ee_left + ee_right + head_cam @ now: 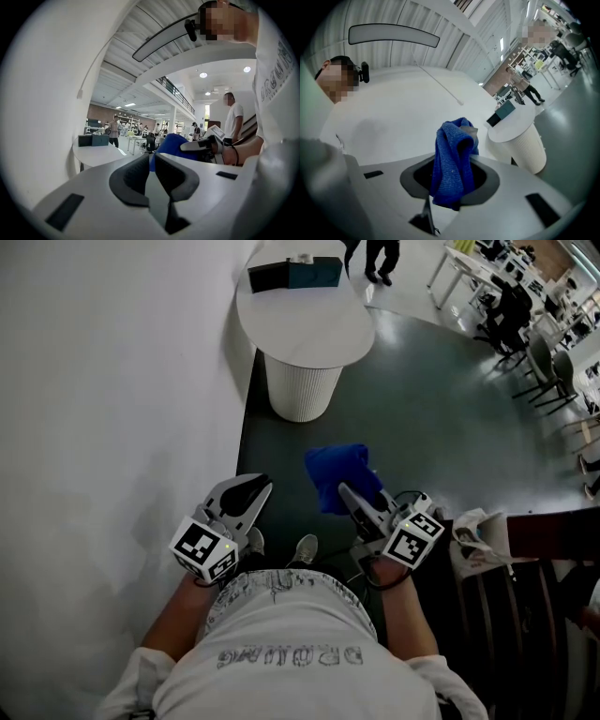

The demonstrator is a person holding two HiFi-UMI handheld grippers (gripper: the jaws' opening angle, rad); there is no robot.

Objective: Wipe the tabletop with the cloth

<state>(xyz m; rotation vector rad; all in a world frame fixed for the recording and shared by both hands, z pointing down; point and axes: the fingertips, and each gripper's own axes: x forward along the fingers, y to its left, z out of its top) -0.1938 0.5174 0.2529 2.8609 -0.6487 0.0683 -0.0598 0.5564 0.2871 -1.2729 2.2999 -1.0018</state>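
Room: open hall, dark grey floor (441, 418), smooth with a dull sheen. Plain white wall (103, 399) along the left, matte. Desks and chairs (530, 329) far off at upper right, somebody's legs (380, 257) at the top edge.

Surface: round white table (309, 329), flat smooth top, set on a ribbed white drum base (302, 390), touching or just beside the wall. On its far edge a black box (268, 277) and a teal box (315, 272), side by side. Rest of the top bare.

Task thing: blue cloth (337, 472), terry-like nap, bunched and folded over itself into a soft lump. Pinched between the jaws of the right gripper (349, 493), folds standing up past the tips and a short end hanging inside the jaws. Held in the air over the floor, well short of the table, not touching it.

Left gripper (251, 489): grey shell, black pads drawn close to a thin slit, nothing between them. Held level with the right one, apart from the cloth, which sits just off to its right.
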